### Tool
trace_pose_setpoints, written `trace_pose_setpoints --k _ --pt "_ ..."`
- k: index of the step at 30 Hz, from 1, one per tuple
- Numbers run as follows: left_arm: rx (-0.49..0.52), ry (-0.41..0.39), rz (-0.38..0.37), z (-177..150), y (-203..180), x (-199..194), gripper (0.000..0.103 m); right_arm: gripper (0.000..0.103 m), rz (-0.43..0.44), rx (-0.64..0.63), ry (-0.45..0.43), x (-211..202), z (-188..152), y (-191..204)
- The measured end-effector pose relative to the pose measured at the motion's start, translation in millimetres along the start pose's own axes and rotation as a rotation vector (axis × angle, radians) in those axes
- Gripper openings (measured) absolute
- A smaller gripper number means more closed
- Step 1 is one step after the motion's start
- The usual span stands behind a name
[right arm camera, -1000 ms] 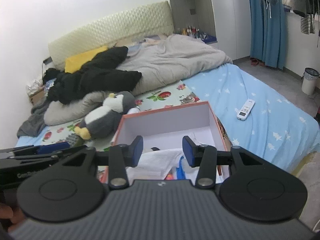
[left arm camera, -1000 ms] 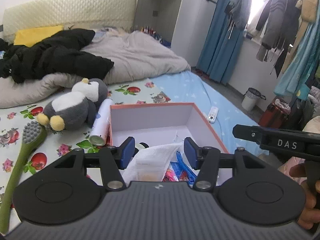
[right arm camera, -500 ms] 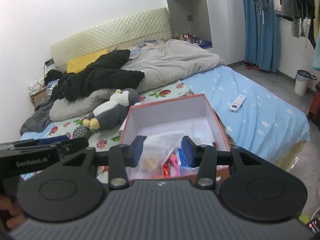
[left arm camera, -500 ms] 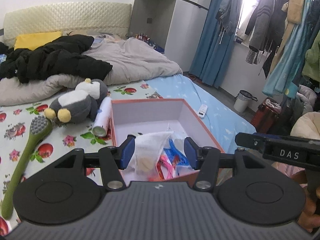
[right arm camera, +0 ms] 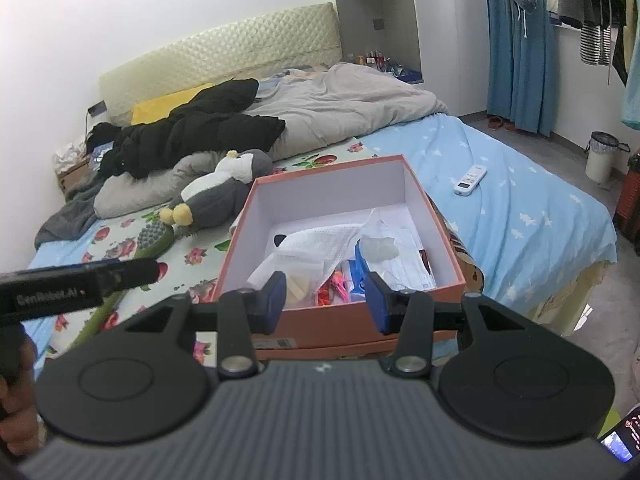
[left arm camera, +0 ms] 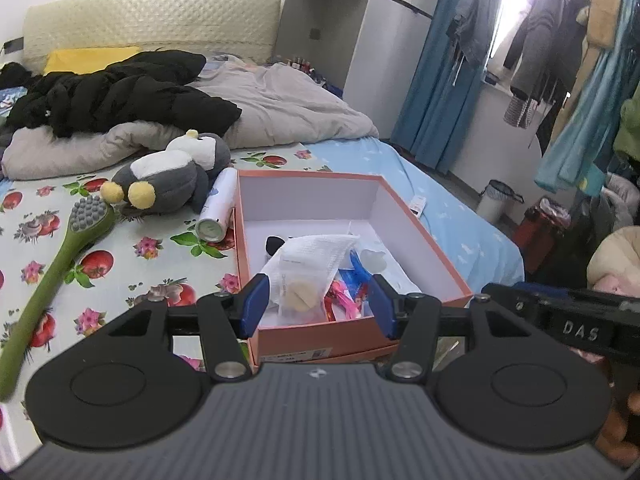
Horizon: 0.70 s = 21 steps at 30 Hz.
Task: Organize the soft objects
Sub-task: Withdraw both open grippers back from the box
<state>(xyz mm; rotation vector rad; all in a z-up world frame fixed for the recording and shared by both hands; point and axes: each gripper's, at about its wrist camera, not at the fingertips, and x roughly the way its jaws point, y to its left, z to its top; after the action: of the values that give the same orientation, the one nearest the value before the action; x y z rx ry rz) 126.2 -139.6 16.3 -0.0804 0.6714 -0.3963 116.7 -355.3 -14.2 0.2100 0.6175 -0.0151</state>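
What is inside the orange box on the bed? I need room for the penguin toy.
The orange box holds a white cloth pouch, blue and pink packets and flat papers. The pouch partly hides a small black item; the far end looks bare.

White remote (right arm camera: 470, 179) on blue sheet; bin (right arm camera: 601, 155) on floor beside blue curtain (right arm camera: 516, 40).

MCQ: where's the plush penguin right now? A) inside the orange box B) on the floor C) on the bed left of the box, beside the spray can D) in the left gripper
C: the plush penguin lies on the bed, left of the orange box, beside the spray can.
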Motion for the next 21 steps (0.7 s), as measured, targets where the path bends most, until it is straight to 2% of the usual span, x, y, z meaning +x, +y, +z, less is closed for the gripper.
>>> trace_pose_setpoints --k 9,21 --pt "0.004 0.017 0.031 -15 6 -2 0.064 0.046 0.025 0.027 0.014 4 -7 -2" --pt "-0.035 0.034 0.048 -23 11 2 0.065 0.046 0.021 -0.009 0.019 8 -12 1"
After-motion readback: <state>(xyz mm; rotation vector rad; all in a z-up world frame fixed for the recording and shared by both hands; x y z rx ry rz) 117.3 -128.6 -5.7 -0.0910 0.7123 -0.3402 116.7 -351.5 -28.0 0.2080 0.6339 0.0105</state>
